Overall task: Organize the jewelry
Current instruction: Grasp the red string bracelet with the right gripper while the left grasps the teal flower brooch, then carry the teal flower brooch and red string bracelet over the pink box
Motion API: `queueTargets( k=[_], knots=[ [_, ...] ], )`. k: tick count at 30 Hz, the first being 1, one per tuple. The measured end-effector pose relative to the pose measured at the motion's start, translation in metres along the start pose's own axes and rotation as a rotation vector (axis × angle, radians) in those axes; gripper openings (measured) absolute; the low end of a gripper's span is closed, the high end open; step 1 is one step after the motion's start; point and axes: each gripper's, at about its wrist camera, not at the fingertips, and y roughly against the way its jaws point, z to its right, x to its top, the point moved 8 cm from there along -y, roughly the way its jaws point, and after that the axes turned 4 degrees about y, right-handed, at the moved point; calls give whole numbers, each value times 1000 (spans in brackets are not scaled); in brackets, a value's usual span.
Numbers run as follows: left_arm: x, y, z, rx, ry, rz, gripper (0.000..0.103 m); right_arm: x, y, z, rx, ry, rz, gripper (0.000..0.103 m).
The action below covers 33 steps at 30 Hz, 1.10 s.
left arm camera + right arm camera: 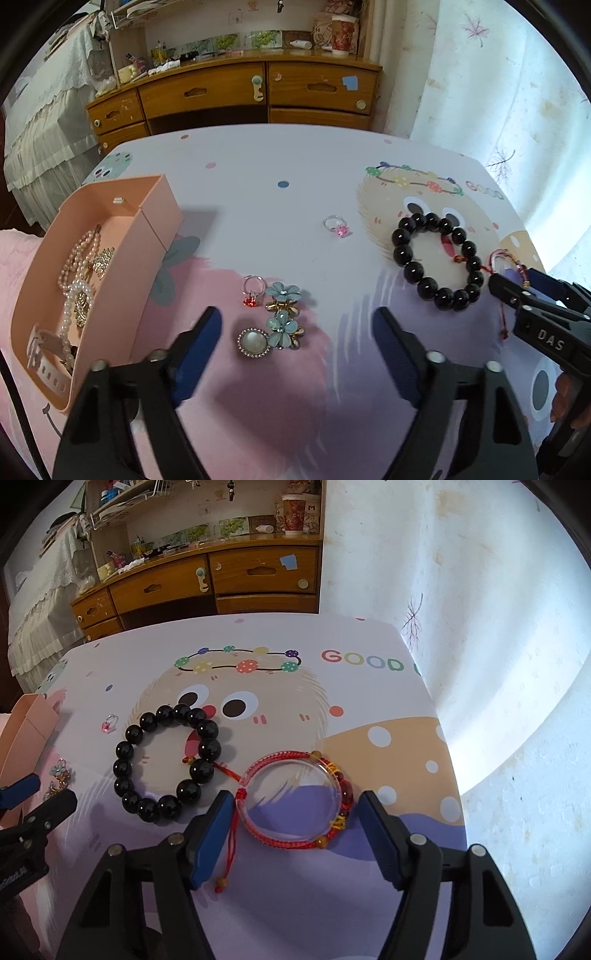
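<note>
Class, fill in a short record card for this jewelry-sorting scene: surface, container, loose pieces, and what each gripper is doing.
surface: table under a cartoon-print cloth
container: open pink box at the left, holding pearl strands and a white watch
loose pieces: black bead bracelet, red cord bracelet, pink ring, red ring, flower brooches, pearl brooch
left gripper: open, jaws flanking the brooches, not touching
right gripper: open, jaws either side of the red cord bracelet

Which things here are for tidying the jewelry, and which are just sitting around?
For the job: pink box, black bead bracelet, red bracelet, flower brooches, pearl brooch, two rings.
Just around: wooden desk, paper cup, curtain.
</note>
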Motion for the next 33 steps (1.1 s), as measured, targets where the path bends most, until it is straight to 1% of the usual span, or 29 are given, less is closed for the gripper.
queueTargets(
  k=[2, 6, 10, 12, 14, 24, 27, 33],
  knots=[
    [-1, -3, -2, 8, 7, -10, 65, 1, -1, 0, 2, 4, 3, 66],
    [-2, -4, -7, 29, 13, -7, 50, 1, -1, 0, 5, 10, 8, 66],
    [-3, -1, -11, 15, 10, 6, 33, 1, -2, -1, 6, 11, 7, 66],
    [-4, 0, -14, 9, 18, 9, 28, 1, -2, -1, 6, 11, 6, 66],
    [-5, 1, -16, 6, 22, 8, 17, 1, -1, 0, 6, 11, 6, 66],
    [-11, 12, -16, -12, 18, 2, 17, 2, 3, -6, 20, 26, 3, 65],
    [-9, 20, -14, -18, 5, 16, 17, 6, 9, -8, 28, 29, 15, 65],
    [-1, 43, -17, -67, 20, 59, 17, 16, 25, -15, 26, 40, 42, 65]
  ],
)
